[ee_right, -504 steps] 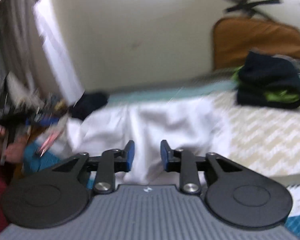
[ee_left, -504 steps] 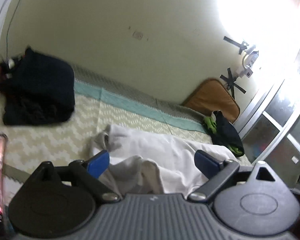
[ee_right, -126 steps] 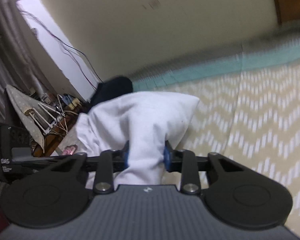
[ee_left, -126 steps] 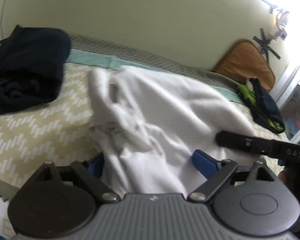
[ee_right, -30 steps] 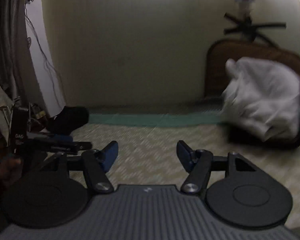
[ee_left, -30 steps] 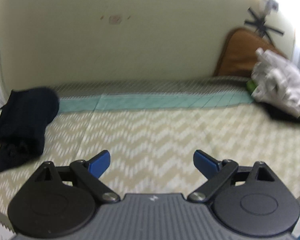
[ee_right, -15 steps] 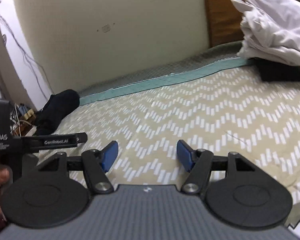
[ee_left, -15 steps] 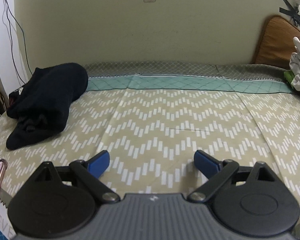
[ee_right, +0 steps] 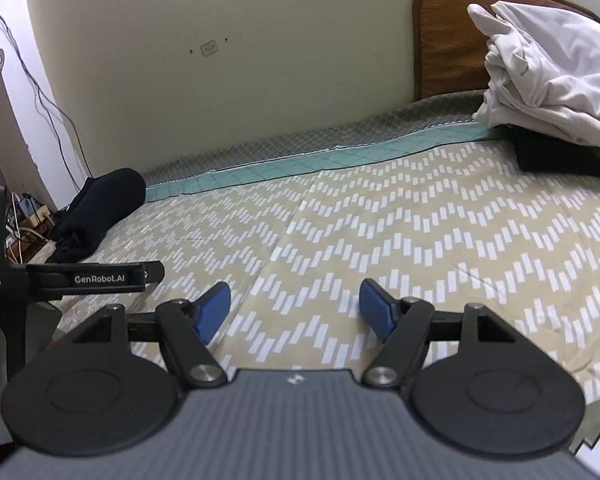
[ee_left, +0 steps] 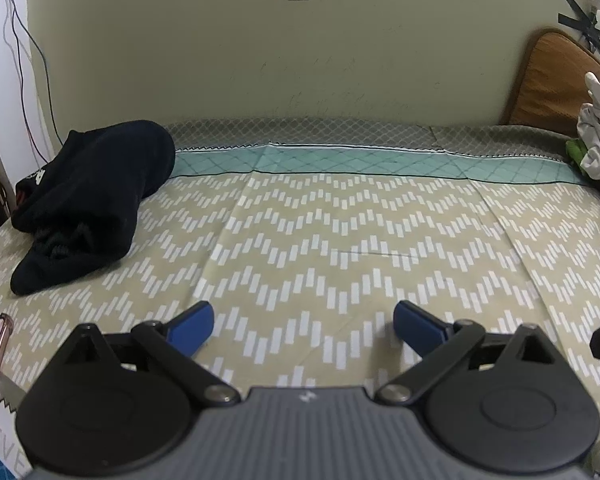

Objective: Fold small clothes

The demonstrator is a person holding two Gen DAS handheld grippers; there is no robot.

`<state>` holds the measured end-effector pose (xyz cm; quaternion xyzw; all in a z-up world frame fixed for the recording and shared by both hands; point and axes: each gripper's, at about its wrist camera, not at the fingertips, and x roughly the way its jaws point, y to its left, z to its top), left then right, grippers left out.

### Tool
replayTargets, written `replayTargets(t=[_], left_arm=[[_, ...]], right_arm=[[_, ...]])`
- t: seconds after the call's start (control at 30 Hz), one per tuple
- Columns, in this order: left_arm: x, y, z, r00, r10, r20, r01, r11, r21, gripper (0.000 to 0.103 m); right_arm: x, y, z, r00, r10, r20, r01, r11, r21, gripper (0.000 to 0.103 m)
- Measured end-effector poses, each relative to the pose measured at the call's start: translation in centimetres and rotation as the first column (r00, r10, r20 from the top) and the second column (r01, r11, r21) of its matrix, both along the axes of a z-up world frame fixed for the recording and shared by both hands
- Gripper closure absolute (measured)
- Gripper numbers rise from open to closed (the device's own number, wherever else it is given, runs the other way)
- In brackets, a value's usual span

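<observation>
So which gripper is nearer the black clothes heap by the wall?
Left. The left gripper hovers open beside the black heap; the right gripper, also open, sits farther across the bedsheet.

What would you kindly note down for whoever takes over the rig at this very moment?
Left gripper: open, empty, over the bare middle of the bedsheet; jaws have just been opening.
Right gripper: open, empty, also over the sheet; jaws have just been opening.
White garment: folded, resting on the dark pile by the brown cushion.
Black garment: bunched at the sheet's far left by the wall, untouched.
Done: white garment folded and put aside.
Left: probably fetch the black garment, spread it mid-sheet and fold it.
</observation>
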<state>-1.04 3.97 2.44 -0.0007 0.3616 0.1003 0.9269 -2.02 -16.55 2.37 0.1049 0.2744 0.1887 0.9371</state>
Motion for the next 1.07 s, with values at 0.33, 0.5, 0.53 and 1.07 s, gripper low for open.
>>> replayTargets(t=[0.33, 0.5, 0.53, 1.07], left_arm=[[-1.4, -2.0, 1.0, 0.998, -0.035, 0.054, 0.032, 0.998, 0.055, 0.0], [-1.9, -2.9, 1.3, 0.996, -0.071, 0.056, 0.071, 0.997, 0.017, 0.0], [-2.0, -3.1, 1.5, 0.995, -0.078, 0.06, 0.078, 0.997, 0.008, 0.0], [-2.6, -5.6, 2.2, 0.984, -0.151, 0.094, 0.147, 0.988, 0.05, 0.0]], right_arm=[[-1.5, -2.0, -0.1, 0.985, -0.171, 0.009, 0.17, 0.983, 0.068, 0.022], [-2.2, -2.1, -0.1, 0.982, -0.187, 0.016, 0.186, 0.981, 0.057, 0.017], [-2.4, -2.1, 0.0, 0.983, -0.184, 0.021, 0.183, 0.981, 0.057, 0.017], [-2.7, -2.5, 0.0, 0.982, -0.186, 0.007, 0.185, 0.978, 0.101, 0.017]])
